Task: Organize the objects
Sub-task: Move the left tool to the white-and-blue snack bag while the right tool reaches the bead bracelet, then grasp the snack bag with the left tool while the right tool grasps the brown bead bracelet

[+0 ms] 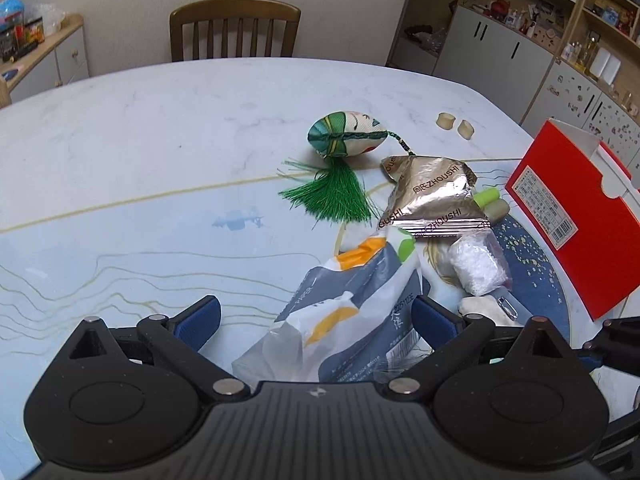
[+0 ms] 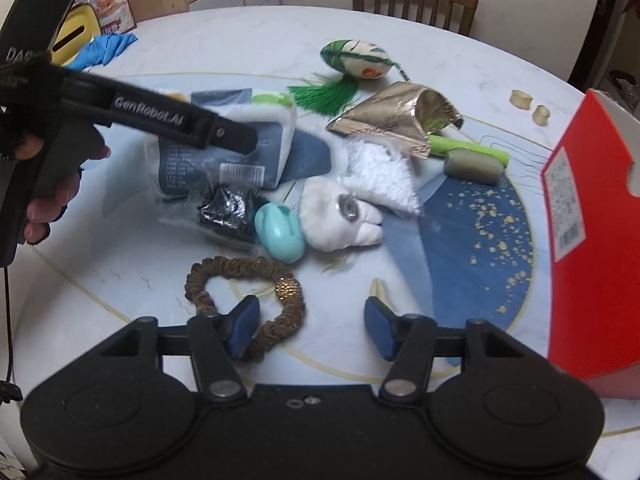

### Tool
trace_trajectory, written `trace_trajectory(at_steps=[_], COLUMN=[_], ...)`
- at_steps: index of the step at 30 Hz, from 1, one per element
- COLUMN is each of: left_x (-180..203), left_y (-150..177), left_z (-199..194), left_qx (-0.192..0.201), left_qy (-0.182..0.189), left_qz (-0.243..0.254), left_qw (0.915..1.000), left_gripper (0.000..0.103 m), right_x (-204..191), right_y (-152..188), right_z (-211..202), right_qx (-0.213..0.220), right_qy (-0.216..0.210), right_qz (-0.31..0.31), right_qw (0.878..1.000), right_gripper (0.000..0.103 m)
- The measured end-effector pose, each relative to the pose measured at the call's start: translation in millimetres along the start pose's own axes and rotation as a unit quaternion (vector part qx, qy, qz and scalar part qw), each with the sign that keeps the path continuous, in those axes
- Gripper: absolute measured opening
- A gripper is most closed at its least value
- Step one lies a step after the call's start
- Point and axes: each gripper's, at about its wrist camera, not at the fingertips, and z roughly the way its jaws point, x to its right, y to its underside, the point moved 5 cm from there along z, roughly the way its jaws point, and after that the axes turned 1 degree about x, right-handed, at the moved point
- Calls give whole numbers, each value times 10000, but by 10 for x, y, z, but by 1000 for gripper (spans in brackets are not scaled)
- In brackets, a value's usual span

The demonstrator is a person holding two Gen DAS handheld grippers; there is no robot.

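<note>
My left gripper (image 1: 316, 320) is open, its fingers on either side of a grey-blue and white tissue pack (image 1: 340, 320), which also shows in the right wrist view (image 2: 228, 148). My right gripper (image 2: 308, 328) is open and empty above a brown scrunchie (image 2: 248, 292). The pile holds a gold foil packet (image 1: 432, 196), a green tasselled sachet (image 1: 344, 136), a white bead bag (image 2: 380, 176), a white plush (image 2: 340, 216), a teal egg-shaped case (image 2: 280, 232) and a black wrapped item (image 2: 228, 208). A red box (image 2: 592, 220) stands open at the right.
Two small beige plugs (image 1: 456, 124) lie at the far right of the table. A green stick and an olive cylinder (image 2: 472, 164) lie by the foil. A blue cloth (image 2: 108, 48) and a yellow box (image 2: 76, 36) lie at the far left. A wooden chair (image 1: 236, 28) stands behind the table.
</note>
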Motion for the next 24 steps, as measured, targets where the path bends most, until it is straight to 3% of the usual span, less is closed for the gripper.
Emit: trace_trajectory(at_steps=[7,10,12,15,20,24], left_x=[-7,0,3,11,16,-7], left_y=[26,31,31,33,36,34], left_z=[9,-1,-14,-43,-131,-205], left_qx=[-31,-41,-42,-28,35,23], left_qy=[83,115,141,178,211,181], left_qz=[-94,-105,-121,-141,-185,-284], left_qw=[9999,9999,9998,9997,9996,9994], left_gripper=[83,71,56,47,36,33], right_x=[-108,-153,-173,-186,-194,-186], right_y=[-24,-25,-28,-19,2,8], right_z=[34,29,28,18,-13,-72], right_qx=[71,91,89,68,49,109], right_qy=[111,156,160,91,41,45], right_qz=[-199,-306,-344,-287,-171,-93], right_qw=[9997,9994,9992,9995,9998,9999], right_gripper=[46,41,36,28,17,12])
